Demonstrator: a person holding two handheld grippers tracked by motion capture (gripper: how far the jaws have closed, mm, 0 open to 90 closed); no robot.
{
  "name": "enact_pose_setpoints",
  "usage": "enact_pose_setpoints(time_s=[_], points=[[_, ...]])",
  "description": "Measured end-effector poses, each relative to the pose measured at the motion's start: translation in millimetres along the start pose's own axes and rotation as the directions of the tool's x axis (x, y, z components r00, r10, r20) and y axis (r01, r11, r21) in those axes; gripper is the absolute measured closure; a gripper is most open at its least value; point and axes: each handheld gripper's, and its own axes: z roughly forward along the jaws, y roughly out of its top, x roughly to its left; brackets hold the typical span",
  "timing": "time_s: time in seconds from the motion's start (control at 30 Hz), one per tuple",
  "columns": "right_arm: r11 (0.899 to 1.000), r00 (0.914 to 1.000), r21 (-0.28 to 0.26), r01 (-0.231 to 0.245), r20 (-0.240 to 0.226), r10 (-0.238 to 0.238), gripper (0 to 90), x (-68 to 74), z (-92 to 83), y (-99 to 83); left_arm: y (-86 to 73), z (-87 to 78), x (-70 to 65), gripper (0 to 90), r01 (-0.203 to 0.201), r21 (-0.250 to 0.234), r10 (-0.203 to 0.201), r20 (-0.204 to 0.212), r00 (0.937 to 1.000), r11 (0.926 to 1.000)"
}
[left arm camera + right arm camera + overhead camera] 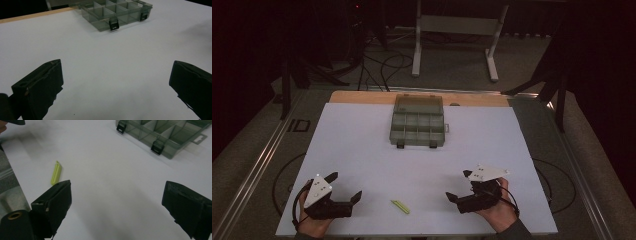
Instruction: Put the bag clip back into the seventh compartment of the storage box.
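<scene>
A small yellow-green clip [400, 206] lies flat on the white mat near the front edge, between my two grippers. My left gripper [344, 186] rests at the front left, open and empty, its jaws wide apart in the left gripper view [116, 85]. My right gripper [459, 185] sits at the front right, also open with nothing in it. In the right gripper view [117, 205] the clip [56, 173] lies just beyond the left jaw, apart from it. A clear grey compartment box [418, 122] stands open at the back middle of the mat.
The box [117, 15] has several empty-looking compartments and two dark latches; it also appears in the right gripper view as a box [162, 132] at the top right. The white mat [362, 145] covers a wooden table [362, 96]. Table legs and cables lie on the floor beyond.
</scene>
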Motion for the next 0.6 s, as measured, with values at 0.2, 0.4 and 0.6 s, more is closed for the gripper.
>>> enact_pose_setpoints(time_s=[0.2, 0.4, 0.6], points=[[0.999, 0.9995, 0.029, 0.027, -0.020, -0.027, 8.6, 7.4, 9.4, 9.9, 0.0, 0.0, 0.0, 0.0, 0.001, 0.000, -0.001, 0.000, 1.0000, 1.0000], [0.997, 0.9981, 0.055, 0.055, -0.033, -0.053, 8.6, 14.7, 18.6, 19.9, -0.2, 0.3, 0.2, 0.0, 0.001, 0.002, -0.001, 0.000, 1.0000, 1.0000], [0.994, 0.9960, 0.081, 0.079, -0.049, -0.075, 8.6, 21.5, 27.8, 29.2, -0.2, 0.4, 0.3, 0.0, 0.001, 0.004, -0.001, 0.001, 1.0000, 1.0000]])
